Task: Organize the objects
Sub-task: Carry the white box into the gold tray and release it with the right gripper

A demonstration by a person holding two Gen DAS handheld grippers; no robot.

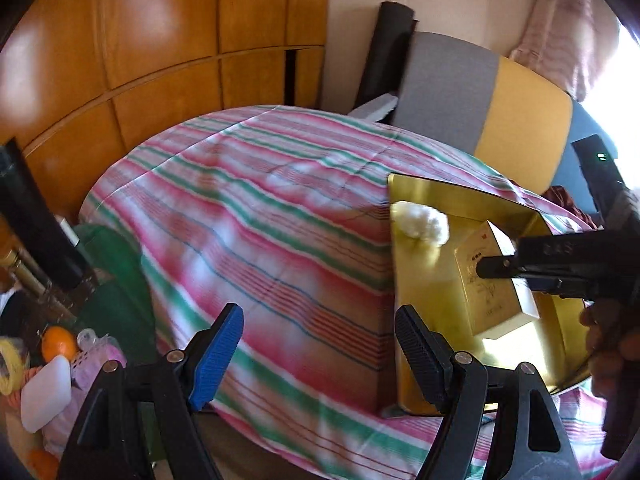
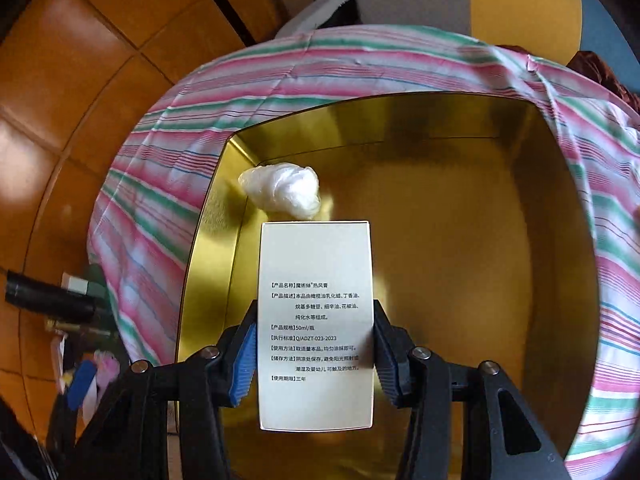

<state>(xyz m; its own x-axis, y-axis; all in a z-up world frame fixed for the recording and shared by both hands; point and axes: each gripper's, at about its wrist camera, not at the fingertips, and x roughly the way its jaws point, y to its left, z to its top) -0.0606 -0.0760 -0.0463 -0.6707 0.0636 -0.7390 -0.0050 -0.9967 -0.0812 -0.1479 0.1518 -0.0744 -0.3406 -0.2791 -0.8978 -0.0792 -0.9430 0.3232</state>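
A shallow gold tin (image 1: 424, 280) (image 2: 460, 240) lies on a table under a pink, green and white striped cloth (image 1: 260, 220). A white crumpled wad (image 1: 420, 222) (image 2: 284, 190) rests in the tin's near-left corner. My right gripper (image 2: 316, 356) (image 1: 502, 258) is shut on a cream carton (image 2: 316, 320) (image 1: 496, 280) with printed text and holds it over the tin's left half, just short of the wad. Whether the carton touches the tin's floor I cannot tell. My left gripper (image 1: 316, 356) hangs open and empty over the cloth, beside the tin's left wall.
A chair with a grey and yellow back (image 1: 480, 96) stands behind the table, before a wooden wardrobe (image 1: 160, 40). Low at the left lie an orange (image 1: 60, 344), a white block (image 1: 46, 396) and other clutter. A black post (image 1: 36, 220) stands at the left. A person's hand (image 1: 608, 344) grips the right tool.
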